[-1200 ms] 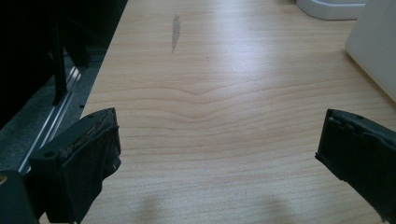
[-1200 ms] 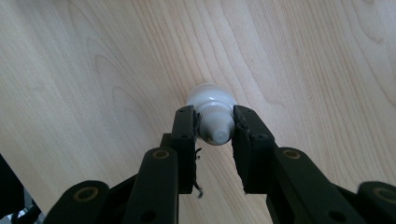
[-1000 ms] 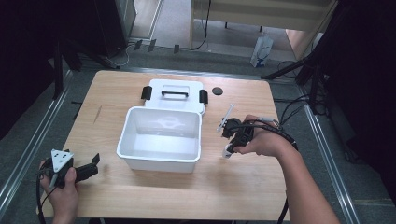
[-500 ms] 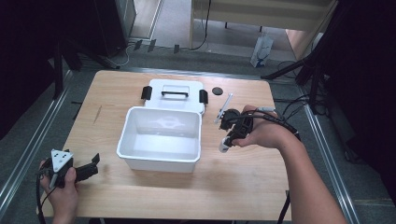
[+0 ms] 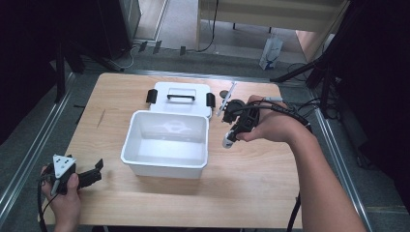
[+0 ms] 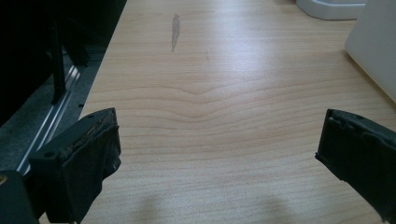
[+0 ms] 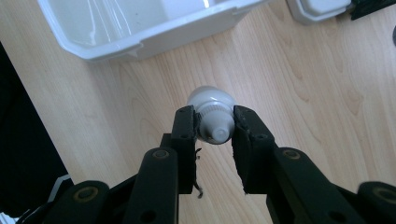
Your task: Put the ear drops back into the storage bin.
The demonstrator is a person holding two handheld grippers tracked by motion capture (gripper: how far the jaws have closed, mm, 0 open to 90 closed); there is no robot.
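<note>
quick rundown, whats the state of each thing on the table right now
white plastic box: open, nothing inside, upright
white lid with black handle: off, lying flat behind the box
small white bottle: cap on, clamped in the right tongs, lifted off the table
left tongs: open, holding nothing
light wooden table: faint grey smear near its left side

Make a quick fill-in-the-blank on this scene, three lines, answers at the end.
1. The right tongs are shut on a small white ____.
2. The left tongs rest with jaws ____, nothing between them.
3. The white bin sits in front of its detached ____, which has a black handle.

Answers: bottle; open; lid
</note>
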